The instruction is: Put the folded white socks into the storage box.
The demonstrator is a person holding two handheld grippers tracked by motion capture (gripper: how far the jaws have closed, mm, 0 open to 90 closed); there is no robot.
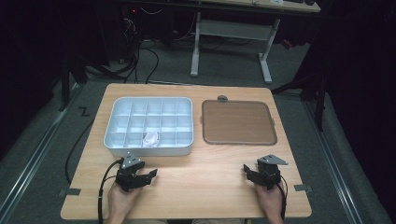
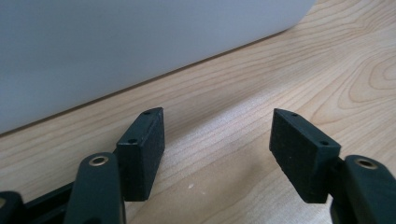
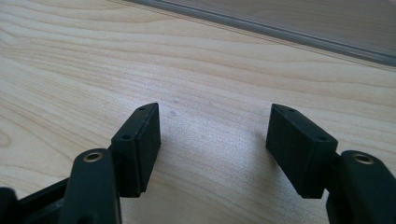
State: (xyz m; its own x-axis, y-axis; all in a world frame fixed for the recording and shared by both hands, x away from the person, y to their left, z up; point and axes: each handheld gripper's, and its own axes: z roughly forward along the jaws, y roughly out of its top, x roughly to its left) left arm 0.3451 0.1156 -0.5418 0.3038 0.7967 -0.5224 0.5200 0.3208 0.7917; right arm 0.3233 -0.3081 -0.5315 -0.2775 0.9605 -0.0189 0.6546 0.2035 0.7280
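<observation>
1. On the table (image 1: 201,182), near the front edge, both hands are parked with a claw each: the left claw (image 1: 148,173) sits front-left and the right claw (image 1: 246,171) front-right, well apart from each other.
2. Left claw is spread wide with nothing in it. From the left gripper view you can see bare wood grain between its two black pads (image 2: 148,149), so no grip on anything.
3. Right claw (image 3: 212,149) is the same deal: wide apart, empty, just table between the pads.
4. Nearest thing to the left claw is the white compartment tray (image 1: 148,150), a grid of small bins. It sits on the left half of the table, just beyond that claw. Its pale outer wall (image 2: 116,51) looms close in the left gripper view, but the claw isn't touching it.
5. One bin in the tray's front row, about the middle, holds a small crumpled white thing (image 1: 150,138). Too blurry to say what it is.
6. Right of the tray, close beside it, lies a flat brown tray (image 1: 238,122) with a grey rim. Its edge (image 3: 280,32) runs across the top of the right gripper view, a bit away from the right claw.
7. Cables trail from both claws back toward the person's forearms.
</observation>
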